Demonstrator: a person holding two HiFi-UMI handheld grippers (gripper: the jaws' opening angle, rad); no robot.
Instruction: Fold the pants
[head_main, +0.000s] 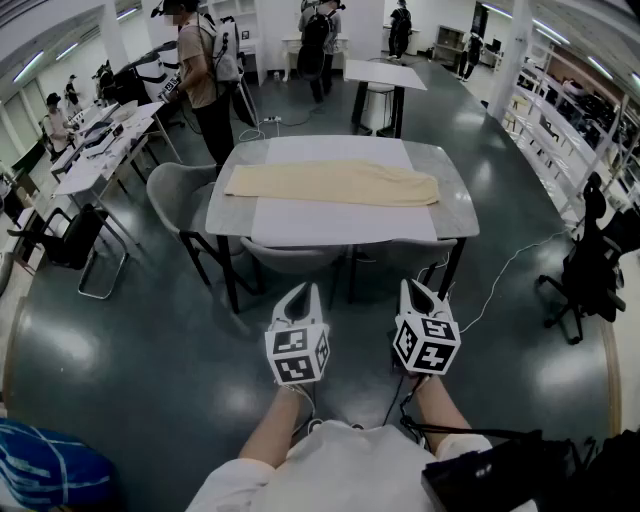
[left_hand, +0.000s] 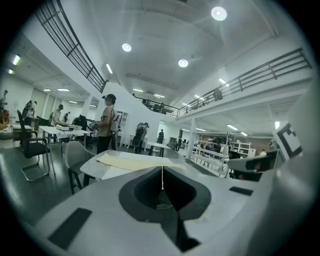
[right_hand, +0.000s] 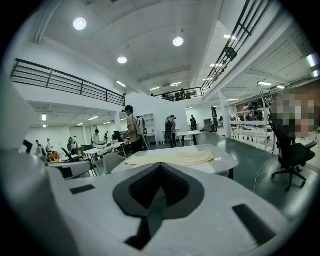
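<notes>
Cream pants (head_main: 335, 183) lie stretched out flat, left to right, on a white sheet over the grey table (head_main: 455, 215). They also show in the left gripper view as pants (left_hand: 132, 161) and in the right gripper view as pants (right_hand: 172, 158). Both grippers hang over the dark floor well short of the table's front edge, side by side and pointing toward it. The jaws of my left gripper (head_main: 304, 291) (left_hand: 162, 172) meet in a thin line with nothing between them. The right gripper (head_main: 412, 288) (right_hand: 160, 167) is shut and empty too.
A grey chair (head_main: 172, 198) stands at the table's left and another chair (head_main: 298, 258) is tucked under its front. A black office chair (head_main: 585, 268) is at the right, with a cable (head_main: 500, 272) on the floor. A person (head_main: 198, 70) stands behind the table's left corner.
</notes>
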